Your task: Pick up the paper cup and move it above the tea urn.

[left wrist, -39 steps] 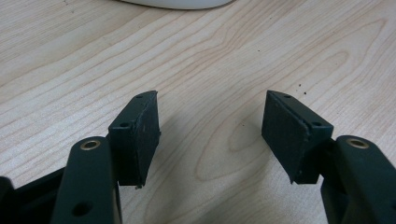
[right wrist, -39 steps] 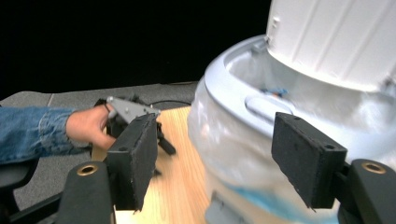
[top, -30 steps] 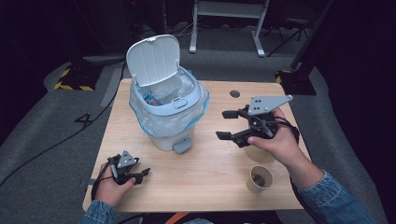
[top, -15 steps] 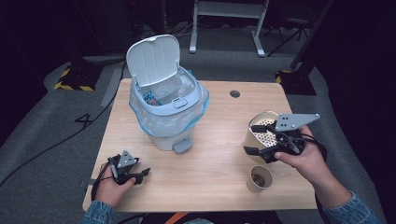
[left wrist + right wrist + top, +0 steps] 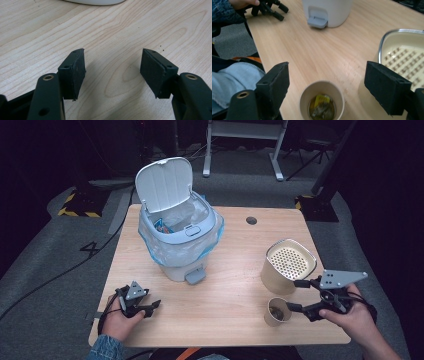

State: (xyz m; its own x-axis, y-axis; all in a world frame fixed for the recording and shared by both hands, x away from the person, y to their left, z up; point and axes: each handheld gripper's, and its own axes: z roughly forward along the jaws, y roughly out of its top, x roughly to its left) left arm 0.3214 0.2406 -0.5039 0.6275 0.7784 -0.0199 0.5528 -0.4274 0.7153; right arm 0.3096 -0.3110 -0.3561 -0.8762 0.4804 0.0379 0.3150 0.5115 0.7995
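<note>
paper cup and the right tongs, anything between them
Nothing: in the right gripper view the paper cup sits in the gap of the open right tongs, bare wood either side.

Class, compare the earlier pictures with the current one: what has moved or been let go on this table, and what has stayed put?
The right gripper carried the beige strainer container from mid-table toward the near right, set it down beside the paper cup and let go; its jaws have just been opening and now stand open over the cup, nothing pressed between them. The left gripper, the pedal bin with its lid up, and the cup stayed put.
</note>
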